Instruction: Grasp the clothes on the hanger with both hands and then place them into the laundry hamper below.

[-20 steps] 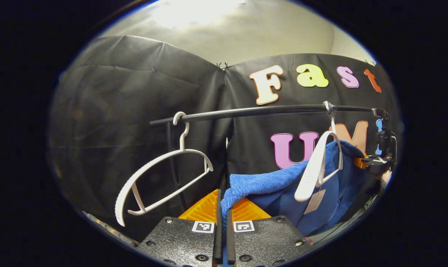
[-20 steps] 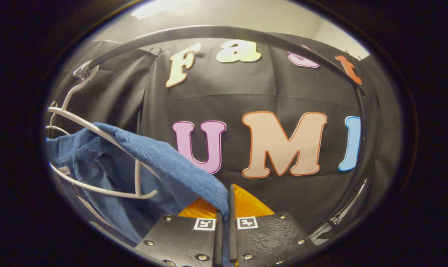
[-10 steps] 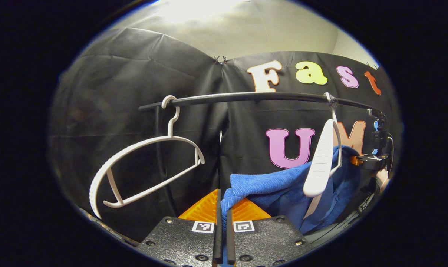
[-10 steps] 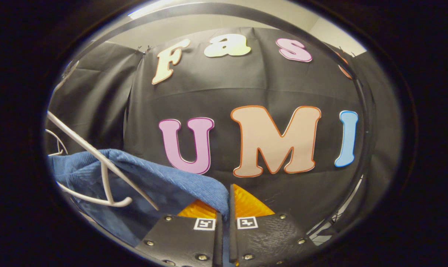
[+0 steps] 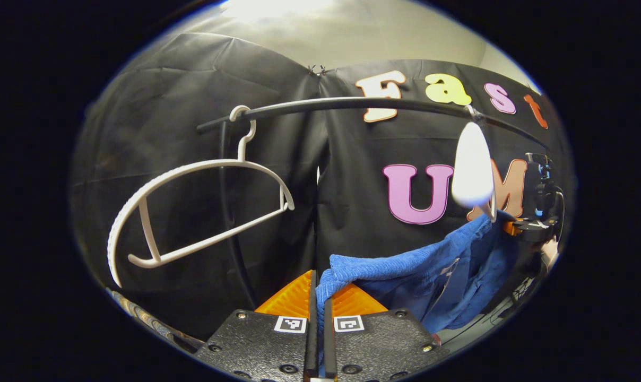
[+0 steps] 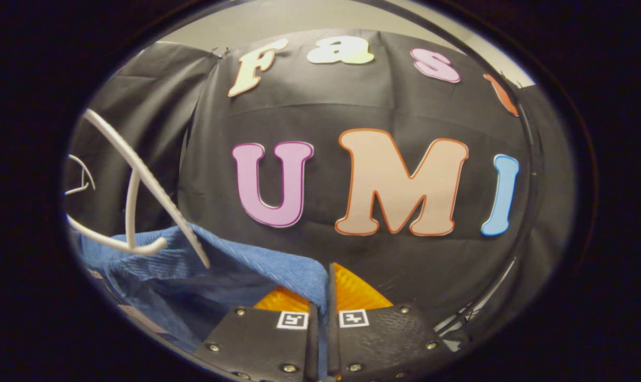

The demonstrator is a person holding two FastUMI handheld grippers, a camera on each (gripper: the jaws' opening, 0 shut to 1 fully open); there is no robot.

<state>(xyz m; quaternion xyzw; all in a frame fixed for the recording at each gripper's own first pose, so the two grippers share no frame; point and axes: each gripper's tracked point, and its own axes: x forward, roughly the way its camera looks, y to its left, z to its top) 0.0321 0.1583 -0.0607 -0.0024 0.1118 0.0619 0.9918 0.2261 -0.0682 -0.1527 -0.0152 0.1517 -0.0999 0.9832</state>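
A blue ribbed garment (image 5: 405, 268) sags between my two grippers, off its white hanger (image 5: 473, 168), which swings end-on from the black rail (image 5: 352, 103). My left gripper (image 5: 318, 297) is shut on one edge of the cloth. In the right gripper view my right gripper (image 6: 322, 297) is shut on the other edge of the garment (image 6: 230, 265), and the same hanger (image 6: 140, 175) hangs bare just above the cloth at the left. The right gripper (image 5: 533, 228) also appears far right in the left gripper view.
A second bare white hanger (image 5: 193, 212) hangs at the left end of the rail, next to the rack's black upright post (image 5: 230, 212). The rack's right post (image 6: 527, 212) curves down the right side of the right gripper view. A patterned edge (image 5: 140, 318) lies low at left.
Both grippers have moved down with the garment. It has slipped off the hanger, which swung up and now hangs free above the cloth. The rail sits higher in both views.
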